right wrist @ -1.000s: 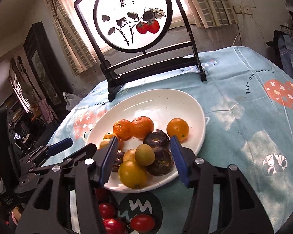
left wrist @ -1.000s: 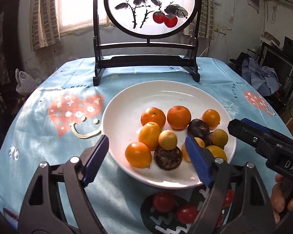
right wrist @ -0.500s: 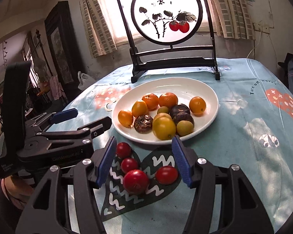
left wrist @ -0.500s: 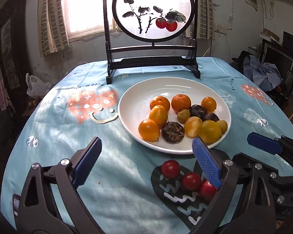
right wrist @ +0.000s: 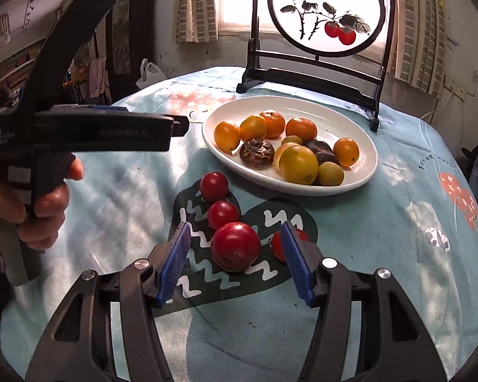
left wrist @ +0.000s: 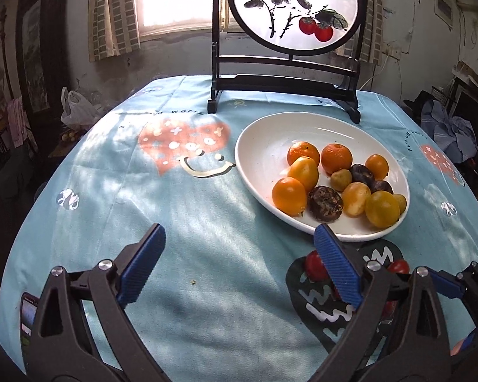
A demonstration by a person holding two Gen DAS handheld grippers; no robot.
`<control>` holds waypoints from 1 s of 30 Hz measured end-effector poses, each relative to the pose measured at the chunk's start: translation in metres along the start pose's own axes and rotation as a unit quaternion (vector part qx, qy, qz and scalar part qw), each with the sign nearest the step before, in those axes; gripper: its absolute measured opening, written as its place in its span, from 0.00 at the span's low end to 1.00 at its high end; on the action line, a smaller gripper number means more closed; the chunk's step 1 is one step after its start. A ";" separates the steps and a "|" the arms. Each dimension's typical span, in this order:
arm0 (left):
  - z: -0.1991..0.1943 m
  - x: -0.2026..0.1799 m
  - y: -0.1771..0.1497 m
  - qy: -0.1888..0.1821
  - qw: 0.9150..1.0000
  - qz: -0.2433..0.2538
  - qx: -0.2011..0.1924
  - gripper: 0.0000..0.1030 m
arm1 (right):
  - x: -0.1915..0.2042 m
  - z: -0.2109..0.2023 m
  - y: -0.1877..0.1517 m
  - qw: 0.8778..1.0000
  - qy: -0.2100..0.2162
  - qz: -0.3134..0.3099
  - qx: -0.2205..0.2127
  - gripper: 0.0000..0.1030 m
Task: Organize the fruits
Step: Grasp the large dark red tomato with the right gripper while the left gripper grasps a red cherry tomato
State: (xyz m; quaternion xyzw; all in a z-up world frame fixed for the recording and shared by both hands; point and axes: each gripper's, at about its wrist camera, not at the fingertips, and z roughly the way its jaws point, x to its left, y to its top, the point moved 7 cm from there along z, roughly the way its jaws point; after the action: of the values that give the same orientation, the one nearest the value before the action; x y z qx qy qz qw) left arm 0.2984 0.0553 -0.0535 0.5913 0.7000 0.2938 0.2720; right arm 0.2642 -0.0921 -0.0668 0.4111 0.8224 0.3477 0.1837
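Note:
A white plate (left wrist: 261, 146) holds several orange, yellow and dark brown fruits, among them an orange fruit (left wrist: 289, 195). In front of it, several red tomatoes lie on a dark heart print; the largest tomato (right wrist: 235, 246) sits on the cloth between my right gripper's (right wrist: 235, 230) blue pads (right wrist: 294, 264), which stand apart from it, open. A smaller tomato (right wrist: 278, 245) is half hidden behind the right pad. My left gripper (left wrist: 239, 230) hangs open wide over bare cloth, left of the plate (right wrist: 334, 117), with nothing between its fingers. A hand (right wrist: 47, 203) holds it.
A round painted screen on a black stand (left wrist: 286, 79) rises behind the plate. The round table's blue cloth (left wrist: 143, 191) drops off at the left and right edges. A white plastic bag (left wrist: 76, 108) and piled clothes (left wrist: 446, 127) lie beyond the table.
Both grippers drew back from over the plate toward the table's near side. The left jaws spread wider. The right view rolled level and the red tomatoes came between its fingers.

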 end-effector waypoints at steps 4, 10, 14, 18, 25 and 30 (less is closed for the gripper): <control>0.002 0.005 -0.001 -0.002 1.000 -0.013 0.007 0.93 | 0.003 0.004 -0.002 1.000 0.001 -0.012 0.001 0.58; 0.002 0.005 -0.002 -0.004 1.000 -0.014 0.011 0.93 | 0.009 0.018 -0.003 0.999 -0.002 -0.036 0.015 0.58; 0.002 0.006 -0.002 -0.004 1.000 -0.017 0.012 0.93 | 0.009 0.030 -0.006 0.998 -0.015 -0.046 0.035 0.49; 0.002 0.009 -0.003 -0.003 1.000 -0.022 0.015 0.93 | 0.000 0.037 -0.008 0.998 -0.018 -0.026 0.054 0.38; 0.002 0.007 -0.003 -0.010 1.000 -0.020 0.014 0.93 | -0.028 0.014 0.001 0.996 0.032 0.082 0.018 0.37; -0.003 -0.017 -0.007 -0.044 0.999 0.015 0.012 0.93 | -0.077 -0.009 0.004 0.983 0.013 0.182 -0.022 0.37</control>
State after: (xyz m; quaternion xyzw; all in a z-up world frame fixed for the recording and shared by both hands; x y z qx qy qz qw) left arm 0.2941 0.0375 -0.0562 0.6174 0.6817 0.2637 0.2909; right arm 0.3074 -0.1558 -0.0564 0.5452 0.7282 0.3990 0.1153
